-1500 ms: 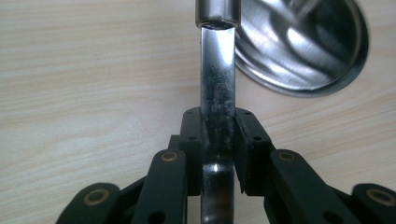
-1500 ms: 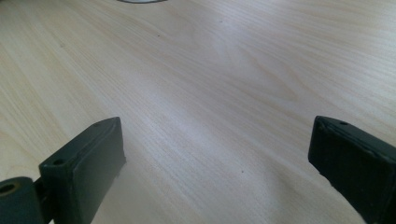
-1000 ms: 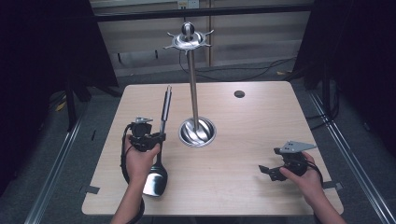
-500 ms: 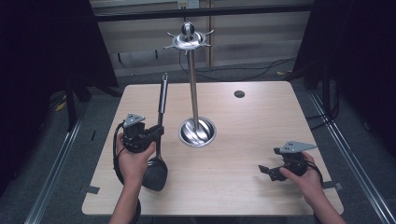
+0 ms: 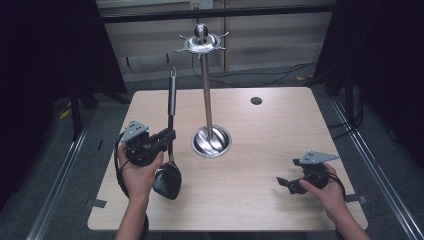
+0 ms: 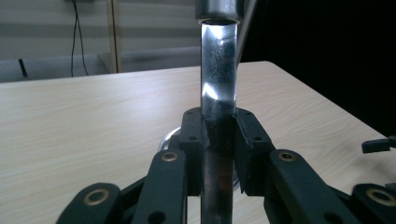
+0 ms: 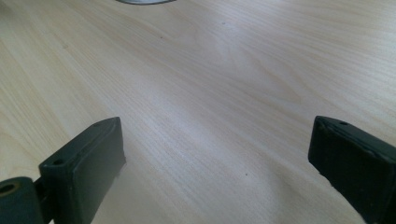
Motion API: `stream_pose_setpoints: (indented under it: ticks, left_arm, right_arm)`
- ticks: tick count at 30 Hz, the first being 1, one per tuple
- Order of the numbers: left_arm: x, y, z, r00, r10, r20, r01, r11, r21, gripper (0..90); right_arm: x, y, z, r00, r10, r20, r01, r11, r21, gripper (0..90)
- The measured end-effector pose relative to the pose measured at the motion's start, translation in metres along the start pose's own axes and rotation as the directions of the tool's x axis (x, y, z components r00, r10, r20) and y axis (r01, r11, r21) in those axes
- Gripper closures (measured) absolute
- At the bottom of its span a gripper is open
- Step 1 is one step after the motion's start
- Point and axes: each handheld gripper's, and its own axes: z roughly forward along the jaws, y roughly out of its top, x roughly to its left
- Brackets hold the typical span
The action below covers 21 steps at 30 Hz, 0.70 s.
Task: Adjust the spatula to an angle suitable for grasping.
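The left claw (image 5: 167,136) pinched the ladle (image 5: 170,150) by its handle, bowl down, clear of the bench (image 5: 280,130) and left of the rack (image 5: 205,90). Hanging it on a hook was probably left. The right claw (image 5: 285,184) sat spread, empty.

The surface (image 5: 280,135) looks like pale wood with fine lines in it, smooth and only a little shiny. The ladle (image 5: 170,150) has a shiny silver metal handle that is bright like a mirror, and its dark scoop end is shiny too (up close in the left gripper view the lower handle looks dull and brownish), and the tall stand (image 5: 207,100) is polished silver metal with a very shiny round base. The left gripper (image 5: 167,137) and the right gripper (image 5: 285,182) look like matt black plastic with small brass-coloured metal rings.
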Motion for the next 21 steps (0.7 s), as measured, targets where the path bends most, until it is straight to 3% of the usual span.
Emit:
stream_pose_setpoints:
  ticks: [4,13,21]
  left_arm:
    - [-0.001,0.003,-0.004,0.9996,0.005,0.026,-0.004,0.9996,-0.029,75.3]
    - [-0.006,0.010,-0.007,0.9988,0.022,0.043,-0.019,0.9974,-0.070,75.2]
    - [-0.006,0.018,-0.008,0.9983,0.030,0.050,-0.026,0.9969,-0.075,75.2]
  right_arm:
    - [0.000,0.000,0.000,1.0000,0.000,0.001,0.000,1.000,0.000,3.5]
    - [0.000,-0.001,0.001,1.0000,0.004,0.003,-0.004,1.000,0.004,3.5]
    - [0.000,-0.001,0.002,1.0000,0.002,0.001,-0.002,1.000,0.004,3.5]
